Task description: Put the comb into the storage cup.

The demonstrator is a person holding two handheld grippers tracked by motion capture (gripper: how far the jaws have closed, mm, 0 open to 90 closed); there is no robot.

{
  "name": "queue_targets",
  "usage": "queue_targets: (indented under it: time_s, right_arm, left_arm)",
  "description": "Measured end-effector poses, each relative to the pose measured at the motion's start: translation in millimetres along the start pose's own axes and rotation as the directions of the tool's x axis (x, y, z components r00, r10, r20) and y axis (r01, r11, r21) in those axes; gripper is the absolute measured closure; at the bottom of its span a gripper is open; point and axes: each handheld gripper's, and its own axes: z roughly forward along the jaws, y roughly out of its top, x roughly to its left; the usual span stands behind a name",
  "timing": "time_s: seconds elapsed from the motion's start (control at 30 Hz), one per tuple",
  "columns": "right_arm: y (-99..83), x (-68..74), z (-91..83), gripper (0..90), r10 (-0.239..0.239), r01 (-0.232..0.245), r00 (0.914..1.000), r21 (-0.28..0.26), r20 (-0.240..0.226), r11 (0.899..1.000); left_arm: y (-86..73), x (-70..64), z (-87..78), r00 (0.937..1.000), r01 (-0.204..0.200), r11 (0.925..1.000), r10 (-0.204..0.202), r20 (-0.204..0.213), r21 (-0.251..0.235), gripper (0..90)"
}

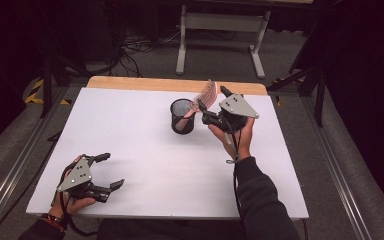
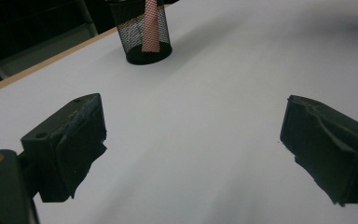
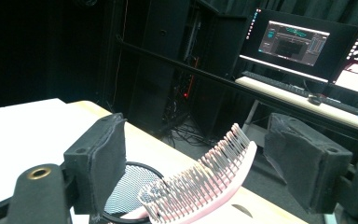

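At the upper middle of the high view, the pink hairbrush (image 1: 206, 95) stands handle-down in the black mesh cup (image 1: 181, 116), the right gripper (image 1: 213, 105) wide-jawed around its head, apparently releasing, next lifting clear; the left gripper (image 1: 106, 171) idles wide-jawed.

pink hairbrush (image 3: 200, 184) handle hidden inside mesh cup (image 1: 182, 115), cup top cropped, contact with fingers perhaps unclear

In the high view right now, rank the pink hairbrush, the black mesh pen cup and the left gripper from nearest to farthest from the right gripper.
1. Pink hairbrush: right beside the right gripper, leaning out of the cup.
2. Black mesh pen cup: just left of it, mid-table.
3. Left gripper: far off at the table's near left corner.
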Motion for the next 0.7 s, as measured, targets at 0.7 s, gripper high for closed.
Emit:
queue_targets:
  time_s: [0.7]
  right_arm:
    - [-5.1, -0.6, -16.9, 4.3, -0.003, 0.003, 0.9987, 0.011, -0.050, 1.000]
  left_arm:
    - [-0.6, -0.4, 1.8, 1.0000, 0.003, 1.0000, -0.003, 0.005, 0.008, 7.9]
